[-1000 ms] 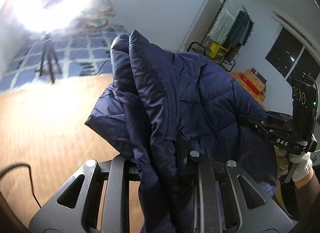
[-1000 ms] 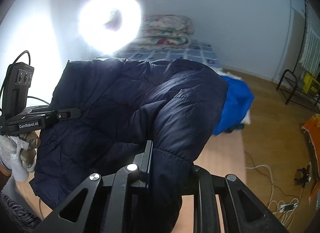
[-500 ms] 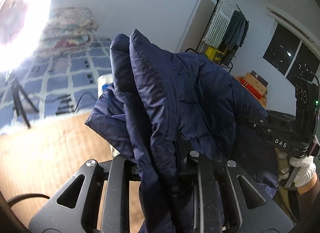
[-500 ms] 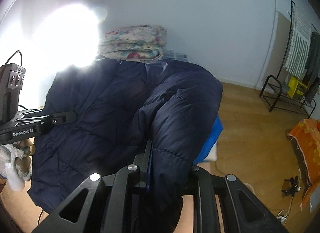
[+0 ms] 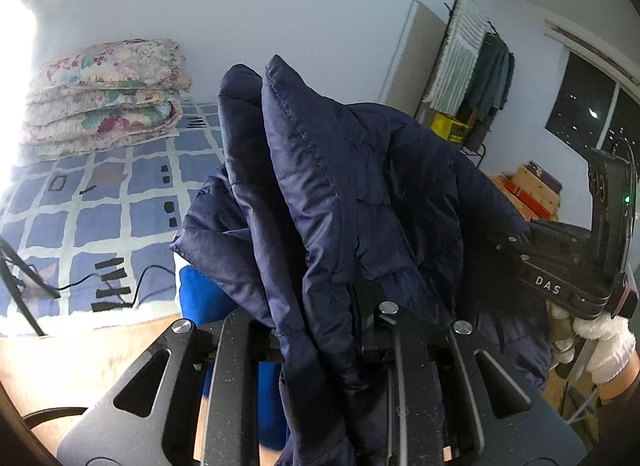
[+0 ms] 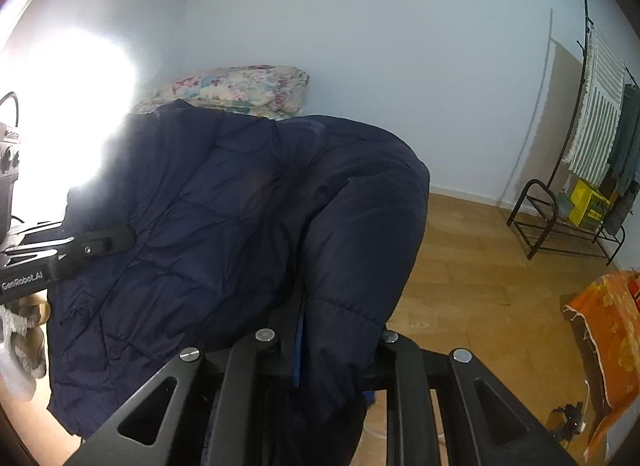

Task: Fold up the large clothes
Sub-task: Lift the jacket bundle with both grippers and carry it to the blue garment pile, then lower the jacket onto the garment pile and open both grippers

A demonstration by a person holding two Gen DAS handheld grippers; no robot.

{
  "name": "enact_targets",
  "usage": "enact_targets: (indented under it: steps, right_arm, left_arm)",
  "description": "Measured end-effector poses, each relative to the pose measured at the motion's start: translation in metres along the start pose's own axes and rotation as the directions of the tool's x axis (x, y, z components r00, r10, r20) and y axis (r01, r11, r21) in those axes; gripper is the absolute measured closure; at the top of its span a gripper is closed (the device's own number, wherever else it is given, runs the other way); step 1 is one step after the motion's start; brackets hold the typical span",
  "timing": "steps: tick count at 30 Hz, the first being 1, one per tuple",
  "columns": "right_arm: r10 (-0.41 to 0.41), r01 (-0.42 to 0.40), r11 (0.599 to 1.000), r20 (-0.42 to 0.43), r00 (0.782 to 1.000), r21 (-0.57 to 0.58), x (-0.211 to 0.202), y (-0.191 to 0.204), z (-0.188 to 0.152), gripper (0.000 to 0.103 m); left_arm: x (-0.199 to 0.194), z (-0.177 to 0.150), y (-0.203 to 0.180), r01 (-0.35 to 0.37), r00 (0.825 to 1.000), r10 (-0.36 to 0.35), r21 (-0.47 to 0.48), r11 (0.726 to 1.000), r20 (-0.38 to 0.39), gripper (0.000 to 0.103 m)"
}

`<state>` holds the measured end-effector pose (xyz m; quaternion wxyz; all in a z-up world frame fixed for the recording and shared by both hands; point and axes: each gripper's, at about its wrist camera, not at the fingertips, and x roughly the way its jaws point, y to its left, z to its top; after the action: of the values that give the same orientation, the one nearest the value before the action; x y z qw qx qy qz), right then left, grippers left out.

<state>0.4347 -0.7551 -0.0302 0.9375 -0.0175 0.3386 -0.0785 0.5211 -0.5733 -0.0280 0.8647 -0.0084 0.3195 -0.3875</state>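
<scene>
Both tools are swinging sideways from a second ago, the bright lamp sliding out of view as the folded quilts and bed come in. Left tool is pinching the navy puffer jacket; right tool is pinching another fold, apparently a sleeve. Jacket is hanging between them, above the wooden floor.

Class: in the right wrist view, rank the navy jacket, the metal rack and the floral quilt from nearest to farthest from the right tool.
1. Navy jacket: clamped in the right tool.
2. Floral quilt: behind the jacket, by the wall.
3. Metal rack: far right; too close to call against the quilt.
</scene>
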Motion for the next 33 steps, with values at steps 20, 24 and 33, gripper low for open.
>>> enact_targets:
  steps: [20, 24, 33]
  right_arm:
    - [0.076, -0.069, 0.995, -0.101, 0.992, 0.075, 0.1, -0.039, -0.031, 0.081]
    - [0.058, -0.047, 0.994, -0.116, 0.992, 0.1, 0.102, -0.045, -0.038, 0.073]
    - [-0.066, 0.079, 0.991, -0.116, 0.991, 0.112, 0.098, -0.05, -0.042, 0.042]
  left_arm:
    - [0.068, -0.024, 0.04, -0.019, 0.998, 0.015, -0.047, 0.999, -0.067, 0.083]
    - [0.069, -0.026, 0.044, -0.014, 0.997, 0.01, -0.063, 0.998, -0.071, 0.08]
    - [0.066, -0.032, 0.048, -0.043, 0.995, 0.038, -0.06, 0.997, -0.088, 0.056]
